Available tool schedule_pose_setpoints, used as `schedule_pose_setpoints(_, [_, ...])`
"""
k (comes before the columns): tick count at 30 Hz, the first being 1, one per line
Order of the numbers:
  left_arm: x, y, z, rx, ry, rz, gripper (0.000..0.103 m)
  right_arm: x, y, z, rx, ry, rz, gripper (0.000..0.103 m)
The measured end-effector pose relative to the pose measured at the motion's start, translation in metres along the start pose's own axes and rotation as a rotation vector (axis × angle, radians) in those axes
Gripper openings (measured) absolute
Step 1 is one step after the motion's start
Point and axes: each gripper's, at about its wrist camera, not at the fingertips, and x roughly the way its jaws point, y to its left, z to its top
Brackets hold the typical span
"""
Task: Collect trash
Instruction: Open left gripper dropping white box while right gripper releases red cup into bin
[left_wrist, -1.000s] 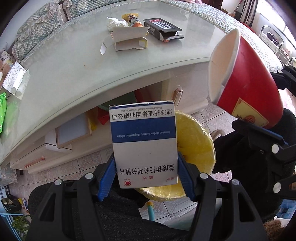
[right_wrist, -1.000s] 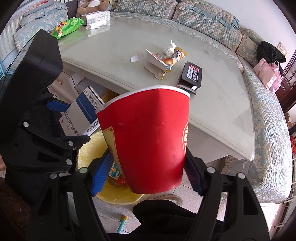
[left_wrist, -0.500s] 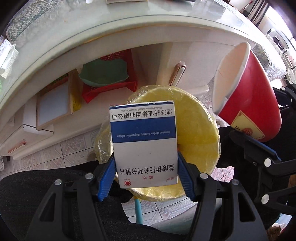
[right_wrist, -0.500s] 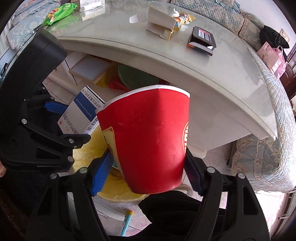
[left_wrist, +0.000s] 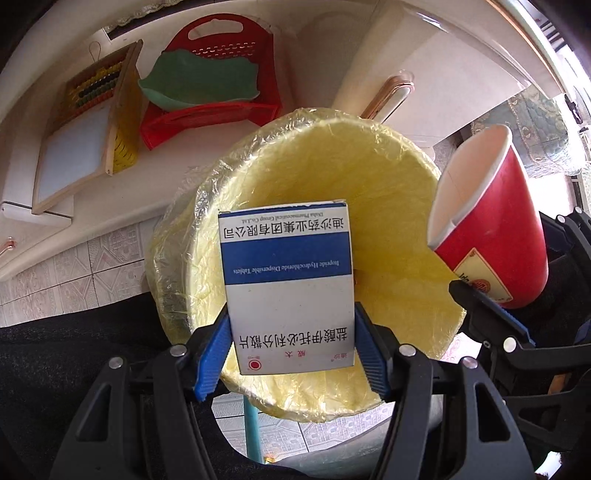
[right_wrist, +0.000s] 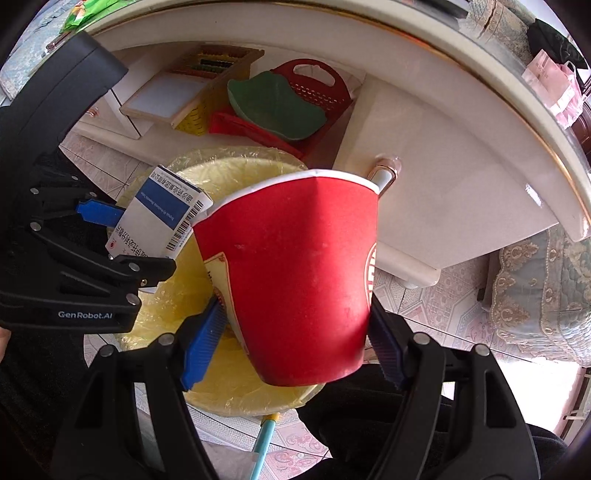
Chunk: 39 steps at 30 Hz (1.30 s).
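The left gripper (left_wrist: 291, 354) has its jaws pinching a white-and-blue medicine box (left_wrist: 288, 284), blue pads pressed on both side edges of the box's lower part; the box stands upright between them with its printed face to the camera. It hangs directly over the open mouth of a bin lined with a yellow plastic bag (left_wrist: 388, 229), which stands on the tiled floor (left_wrist: 74, 273) just in front of the bench (right_wrist: 461, 122). The right gripper (right_wrist: 295, 339) has its jaws pinching a red paper cup (right_wrist: 299, 273) by its lower body, one blue pad on each side; the cup's white rim points away from the camera and its wall shows a slight crease near the rim. In the left wrist view the cup (left_wrist: 491, 229) is seen tilted, its white inside facing left, over the bin's right edge. In the right wrist view the box (right_wrist: 162, 218) sits left of the cup, close but not visibly touching, both above the yellow liner (right_wrist: 229, 384). On the shelf under the bench lie a red plastic basket (left_wrist: 229, 55) holding a green dish (left_wrist: 199, 81), and a wooden-framed abacus board (left_wrist: 85, 122) to its left. A light-blue stick (left_wrist: 253, 428) shows on the floor below the bin. Dark clothing of the person (left_wrist: 66, 369) fills the lower frame.
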Motion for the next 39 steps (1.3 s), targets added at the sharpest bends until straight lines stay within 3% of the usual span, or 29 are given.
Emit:
schedule_pose_setpoints(10, [0.035,0.01,0.009,-0.03,0.089,-0.024,0.061,0.026,0.006,-0.006,0.023,0.065,0.035,0.072])
schedule_pose_setpoints(28, [0.056,0.004,0.02,-0.023,0.134,-0.006,0.061,0.05,0.022,-0.009,-0.027,0.12,0.086,0.072])
schedule_pose_setpoints(34, [0.061,0.006,0.022,-0.029,0.154,-0.005,0.071,0.051,0.021,-0.008,-0.014,0.123,0.119,0.072])
schedule_pose_setpoints(35, [0.06,0.005,0.023,-0.026,0.153,-0.007,0.074,0.051,0.022,-0.008,-0.015,0.123,0.118,0.075])
schedule_pose_setpoints(36, [0.06,0.004,0.023,-0.023,0.152,-0.013,0.075,0.051,0.022,-0.008,-0.016,0.124,0.11,0.088])
schedule_pose_setpoints(39, [0.059,0.0,0.024,-0.01,0.144,0.0,0.078,0.049,0.024,-0.008,-0.022,0.111,0.106,0.09])
